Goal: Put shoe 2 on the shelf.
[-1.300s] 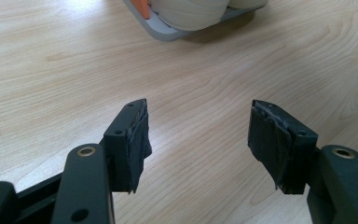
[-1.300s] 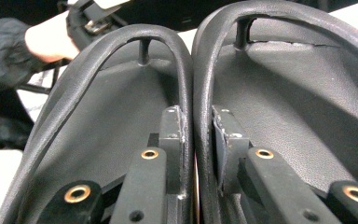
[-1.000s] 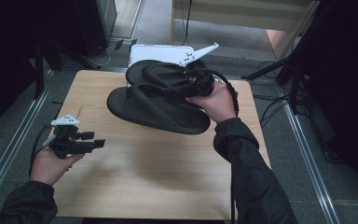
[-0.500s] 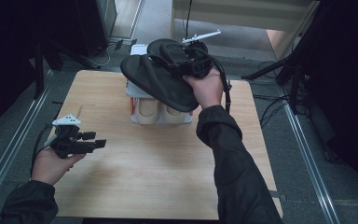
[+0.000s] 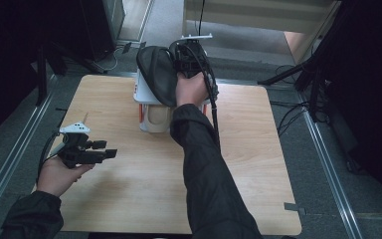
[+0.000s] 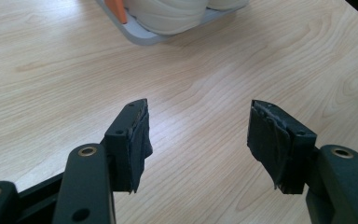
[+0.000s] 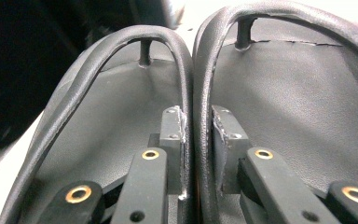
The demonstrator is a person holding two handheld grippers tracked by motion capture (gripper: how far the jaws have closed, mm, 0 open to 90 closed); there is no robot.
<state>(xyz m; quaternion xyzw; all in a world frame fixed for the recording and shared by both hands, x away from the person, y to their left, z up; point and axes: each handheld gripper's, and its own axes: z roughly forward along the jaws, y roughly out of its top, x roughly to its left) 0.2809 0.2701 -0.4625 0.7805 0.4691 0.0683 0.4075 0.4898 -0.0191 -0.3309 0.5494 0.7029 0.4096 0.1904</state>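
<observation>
1. Flip-flops, a black pair pinched together, now hang in the right gripper above the white rack at the counter's far edge, lifted off the wood.
2. Right gripper's jaws clamp both inner straps.
3. Left gripper idles, jaws wide and holding nothing.
4. Carrying has begun; placing them probably comes next.

Right claw holds black sandals above rack.
</observation>
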